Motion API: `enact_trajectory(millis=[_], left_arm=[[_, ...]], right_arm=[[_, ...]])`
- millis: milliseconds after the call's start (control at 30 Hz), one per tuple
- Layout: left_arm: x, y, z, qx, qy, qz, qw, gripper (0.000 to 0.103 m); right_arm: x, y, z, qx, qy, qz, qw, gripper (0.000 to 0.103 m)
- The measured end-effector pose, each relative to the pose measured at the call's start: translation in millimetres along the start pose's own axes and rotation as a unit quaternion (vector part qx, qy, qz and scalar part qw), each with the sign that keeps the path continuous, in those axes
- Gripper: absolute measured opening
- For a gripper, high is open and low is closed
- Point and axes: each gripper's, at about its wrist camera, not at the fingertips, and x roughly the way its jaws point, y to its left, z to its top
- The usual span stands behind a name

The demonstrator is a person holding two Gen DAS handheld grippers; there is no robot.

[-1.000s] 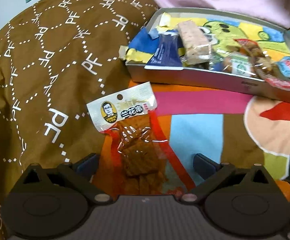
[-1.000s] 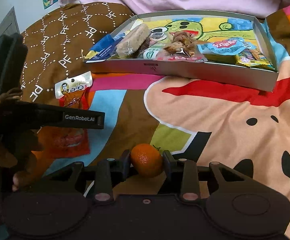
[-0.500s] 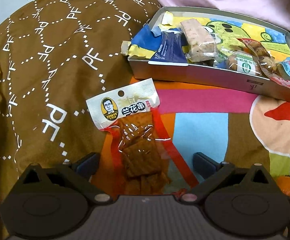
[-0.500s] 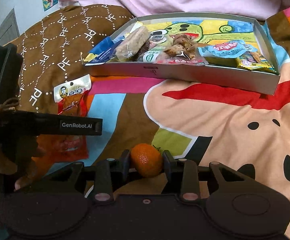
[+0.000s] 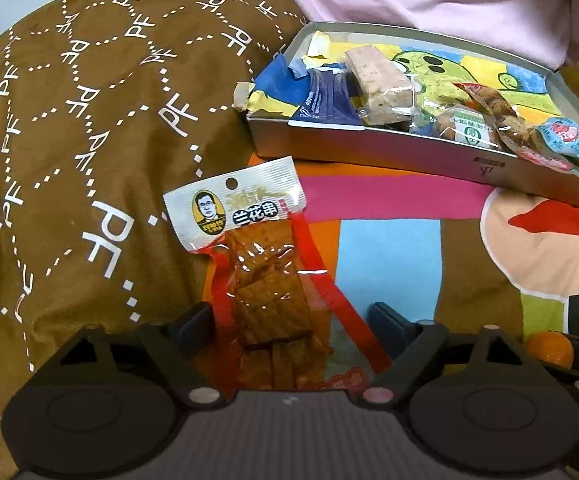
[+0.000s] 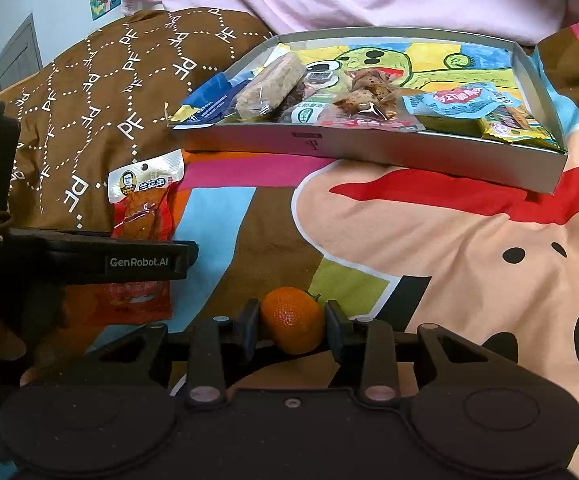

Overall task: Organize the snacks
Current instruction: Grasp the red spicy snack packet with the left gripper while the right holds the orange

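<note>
Closing since a second ago, left gripper (image 5: 291,318) straddles tofu snack packet (image 5: 249,240) on bedspread (image 5: 389,248); right gripper (image 6: 291,322) clamps mandarin (image 6: 292,320); box (image 6: 369,148) holds wrapped snacks (image 6: 461,102).

Lay flat on the bed: red tofu packet (image 5: 265,280), white header toward the tray (image 6: 369,152), lower end between closing claw pads, not yet pressed. Sat pinched between the other claw's pads: small orange (image 6: 292,319). Held several wrapped snacks (image 6: 273,88), crowded along its near wall.

Patterned bedspread (image 6: 449,264) under tray (image 6: 369,152), snack packet (image 5: 265,272)
</note>
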Motion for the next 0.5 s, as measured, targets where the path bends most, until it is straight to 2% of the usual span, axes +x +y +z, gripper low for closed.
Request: enact_trajectory(millis=[367, 433, 500], left_arm=[[-6.1, 8.6, 0.3, -0.035, -0.004, -0.009, 0.9993, 0.067], [-8.1, 10.1, 0.1, -0.038, -0.005, -0.011, 0.9992, 0.063], [-12.4, 11.1, -0.8, -0.041, -0.008, -0.013, 0.999, 0.055]], right_arm=[[-0.6, 1.8, -0.6, -0.004, -0.002, -0.003, 1.0, 0.036], [-0.7, 2.3, -0.9, -0.005, -0.002, -0.004, 1.0, 0.036], [-0.6, 2.8, -0.8, -0.006, -0.002, -0.005, 1.0, 0.036]])
